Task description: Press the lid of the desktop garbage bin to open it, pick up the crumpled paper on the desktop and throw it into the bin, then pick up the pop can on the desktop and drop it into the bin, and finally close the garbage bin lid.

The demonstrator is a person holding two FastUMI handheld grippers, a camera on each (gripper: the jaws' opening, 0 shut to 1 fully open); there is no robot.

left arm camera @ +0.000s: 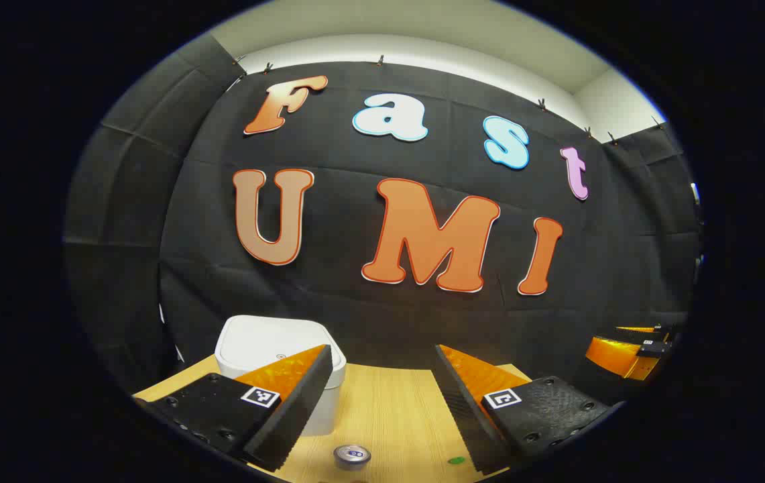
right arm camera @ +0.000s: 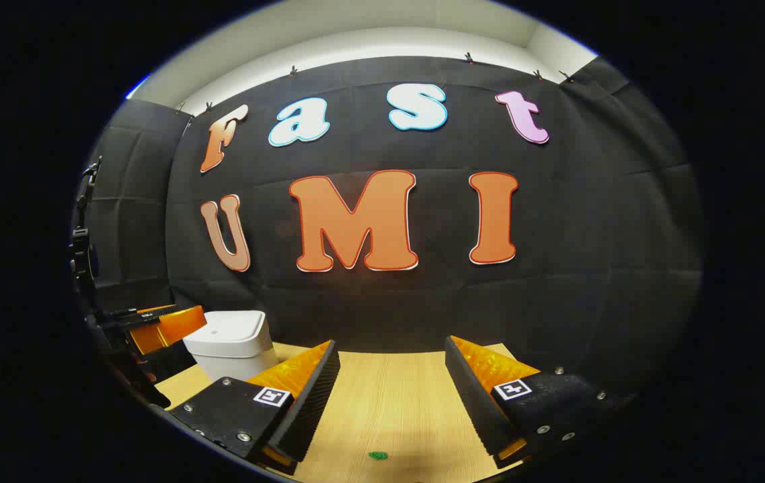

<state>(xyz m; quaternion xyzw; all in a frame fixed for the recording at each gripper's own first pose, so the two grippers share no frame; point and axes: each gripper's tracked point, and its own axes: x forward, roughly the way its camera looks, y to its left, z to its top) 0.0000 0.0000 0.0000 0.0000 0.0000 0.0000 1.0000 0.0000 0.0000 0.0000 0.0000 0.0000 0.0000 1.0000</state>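
I find the task at its outset. The garbage bin stands on the desktop with its lid down and flat — so the press that opens it is, in my judgement, not yet made, and every later step remains: paper in, can in, lid closed.

The left gripper is held above the desk with its jaws spread wide and nothing between them; the bin sits just behind its left finger. The pop can stands upright on the desk below and between those fingers, top face showing, near the bin but apart from it. The right gripper is likewise wide apart and empty, over bare wood; in the right gripper view the bin stands farther off to the left, with the other gripper beside it.

Count: one bin, one lid, one can, two grippers. I cannot locate the crumpled paper from here. One small green mark lies on the desk in the right gripper view, and a similar one in the left gripper view — whether they are the same mark I cannot tell.
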